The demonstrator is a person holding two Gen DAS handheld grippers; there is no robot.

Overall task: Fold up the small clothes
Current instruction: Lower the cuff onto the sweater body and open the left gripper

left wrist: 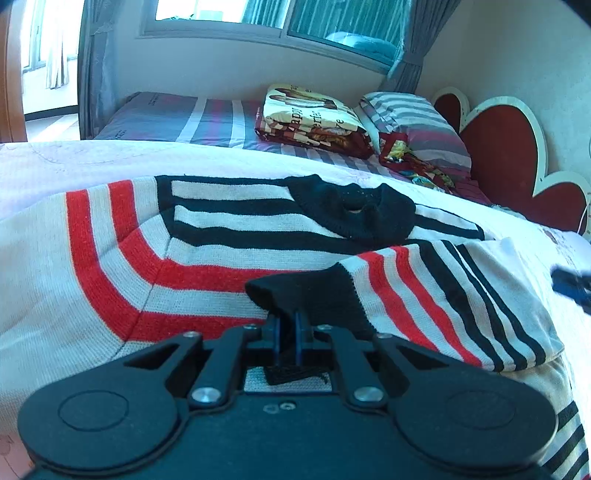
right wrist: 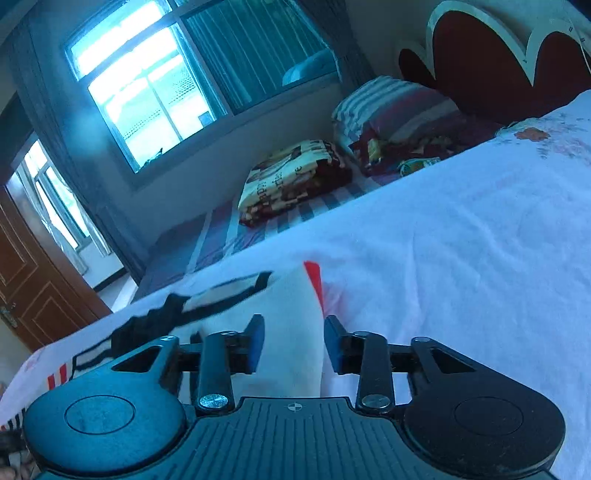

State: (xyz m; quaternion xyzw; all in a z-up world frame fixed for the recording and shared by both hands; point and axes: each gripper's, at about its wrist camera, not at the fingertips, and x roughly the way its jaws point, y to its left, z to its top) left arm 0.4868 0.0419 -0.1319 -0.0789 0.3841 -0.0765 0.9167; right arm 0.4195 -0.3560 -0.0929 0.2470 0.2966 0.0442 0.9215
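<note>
A small knit sweater point(left wrist: 207, 258) with cream, red and navy stripes and a navy collar point(left wrist: 354, 214) lies spread on a pale pink bedspread point(left wrist: 74, 162). My left gripper point(left wrist: 290, 325) is shut on the navy cuff point(left wrist: 314, 295) of the right sleeve, which is folded in over the sweater's body. My right gripper point(right wrist: 293, 343) is open and empty, its blue pads point(right wrist: 258, 343) on either side of a cream part of the sweater point(right wrist: 288, 325). It also shows as a blurred blue shape at the right edge of the left wrist view point(left wrist: 570, 284).
Beyond the bedspread lie a folded printed blanket point(left wrist: 314, 118), a striped pillow point(left wrist: 417, 122) and a red heart-shaped headboard point(left wrist: 502, 147). A window point(left wrist: 258, 14) and curtains stand behind. A brown door point(right wrist: 33, 280) is at the left.
</note>
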